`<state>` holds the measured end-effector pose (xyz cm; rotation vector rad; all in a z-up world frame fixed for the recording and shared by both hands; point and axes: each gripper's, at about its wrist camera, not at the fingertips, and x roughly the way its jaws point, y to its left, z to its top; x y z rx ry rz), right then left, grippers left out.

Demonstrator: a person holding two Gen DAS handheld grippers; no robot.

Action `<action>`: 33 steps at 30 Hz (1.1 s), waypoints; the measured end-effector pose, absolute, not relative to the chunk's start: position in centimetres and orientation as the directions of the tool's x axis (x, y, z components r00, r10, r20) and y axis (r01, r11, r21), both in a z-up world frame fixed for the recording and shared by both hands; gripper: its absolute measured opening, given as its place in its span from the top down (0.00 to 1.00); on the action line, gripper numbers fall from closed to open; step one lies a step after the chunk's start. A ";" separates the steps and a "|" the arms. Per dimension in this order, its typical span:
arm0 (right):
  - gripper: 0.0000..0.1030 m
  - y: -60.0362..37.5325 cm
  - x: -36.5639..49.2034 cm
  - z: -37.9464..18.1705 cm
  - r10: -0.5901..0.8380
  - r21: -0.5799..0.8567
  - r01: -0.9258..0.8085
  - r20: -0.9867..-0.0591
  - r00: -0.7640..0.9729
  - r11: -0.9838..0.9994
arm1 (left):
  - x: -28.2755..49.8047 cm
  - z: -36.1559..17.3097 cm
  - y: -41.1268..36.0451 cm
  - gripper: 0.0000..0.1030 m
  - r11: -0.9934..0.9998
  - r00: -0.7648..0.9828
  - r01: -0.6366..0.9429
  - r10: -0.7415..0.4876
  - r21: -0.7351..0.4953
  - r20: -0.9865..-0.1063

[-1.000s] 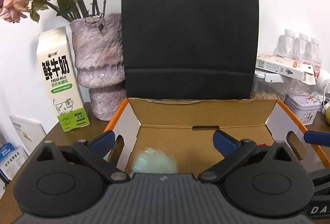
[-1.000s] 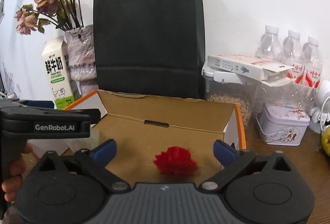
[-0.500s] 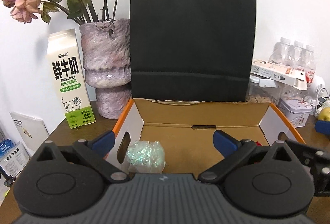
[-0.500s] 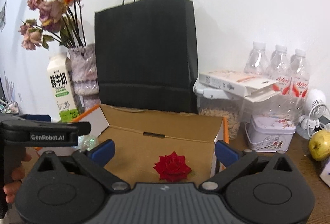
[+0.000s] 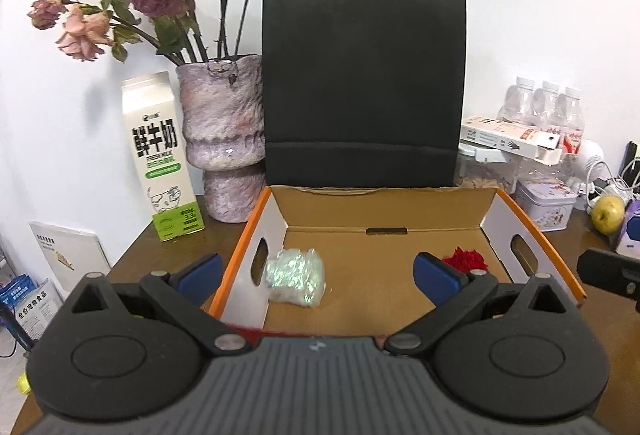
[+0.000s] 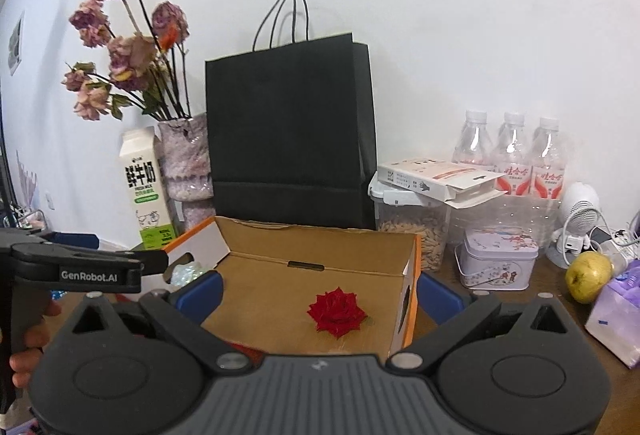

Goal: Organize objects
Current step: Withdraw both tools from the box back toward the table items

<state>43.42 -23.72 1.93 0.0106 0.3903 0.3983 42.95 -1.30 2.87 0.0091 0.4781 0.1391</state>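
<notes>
An open cardboard box [image 5: 384, 209] with orange edges stands on the brown table. Inside it a shiny crumpled plastic wad [image 5: 296, 275] lies at the left and a red rose head [image 5: 466, 261] at the right. My left gripper [image 5: 318, 273] is open and empty, held back above the box's near edge. In the right wrist view the box [image 6: 320, 241] holds the rose [image 6: 338, 313]; the wad [image 6: 186, 271] peeks behind the left wall. My right gripper [image 6: 318, 293] is open and empty, above the box's near side. The left gripper's body [image 6: 86, 269] shows at the left.
A black paper bag [image 5: 362, 87] stands behind the box. A milk carton [image 5: 162, 163] and a vase of dried roses [image 5: 222, 139] are at back left. Water bottles [image 6: 512, 151], a food jar [image 6: 412, 231], a tin [image 6: 496, 265], an apple [image 6: 588, 275] and tissues [image 6: 618, 315] are at right.
Both grippers have pulled back and up from the box, empty. The wad and the rose stay lying in the box and look farther away now.
</notes>
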 end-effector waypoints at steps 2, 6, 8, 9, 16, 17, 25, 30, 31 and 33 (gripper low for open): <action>0.00 -23.9 42.2 2.1 0.382 0.084 -0.379 -0.364 0.849 0.922 | 41.8 3.1 -1.2 0.00 0.991 0.880 -0.130 0.133 0.038 -0.457; 0.00 -24.1 39.7 2.6 0.384 0.071 -0.385 -0.358 0.851 0.920 | 39.5 3.4 -0.7 0.00 0.990 0.884 -0.135 0.134 0.031 -0.447; 0.00 -24.2 38.3 2.8 0.385 0.064 -0.388 -0.352 0.853 0.919 | 38.2 3.6 -0.3 0.00 0.990 0.886 -0.137 0.133 0.025 -0.444; 0.00 -24.3 37.6 2.9 0.385 0.062 -0.389 -0.348 0.855 0.919 | 37.6 3.6 -0.2 0.00 0.990 0.887 -0.138 0.135 0.025 -0.442; 0.00 -24.2 32.7 3.7 0.397 0.032 -0.409 -0.323 0.859 0.912 | 32.8 4.0 1.2 0.00 0.988 0.895 -0.151 0.146 0.021 -0.421; 0.00 -24.1 32.1 3.7 0.398 0.028 -0.412 -0.321 0.859 0.911 | 32.2 4.1 1.4 0.00 0.988 0.895 -0.154 0.148 0.019 -0.420; 0.00 -23.8 27.5 3.4 0.409 0.011 -0.429 -0.324 0.853 0.903 | 26.9 4.1 2.7 0.00 0.988 0.896 -0.153 0.150 0.028 -0.417; 0.00 -23.8 25.1 2.4 0.411 0.000 -0.438 -0.345 0.844 0.899 | 23.9 3.7 3.3 0.00 0.989 0.897 -0.145 0.142 0.027 -0.419; 0.00 -23.9 24.8 2.2 0.412 0.000 -0.439 -0.350 0.841 0.898 | 23.4 3.5 3.3 0.00 0.989 0.895 -0.145 0.143 0.028 -0.422; 0.00 -23.9 24.0 1.6 0.413 0.001 -0.443 -0.362 0.836 0.897 | 22.4 3.2 3.5 0.00 0.989 0.891 -0.146 0.147 0.034 -0.429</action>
